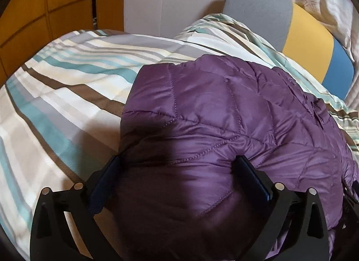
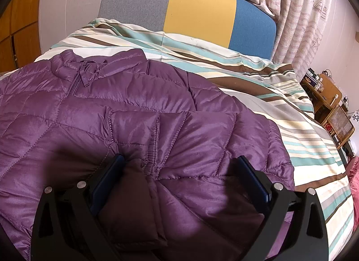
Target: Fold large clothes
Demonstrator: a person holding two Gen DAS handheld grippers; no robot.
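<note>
While both grippers' jaws stand wide, gripping nothing, the purple jacket (image 2: 139, 112) runs off frame, hem unseen.

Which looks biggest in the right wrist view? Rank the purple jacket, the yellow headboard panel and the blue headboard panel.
1. purple jacket, by far the largest, though nearest the camera.
2. yellow headboard panel.
3. blue headboard panel, looks somewhat smaller than the yellow; fisheye bending makes that unsure.

One purple quilted jacket (image 2: 134, 108), one striped duvet (image 2: 291, 126), one three-coloured headboard (image 2: 197, 9)
</note>
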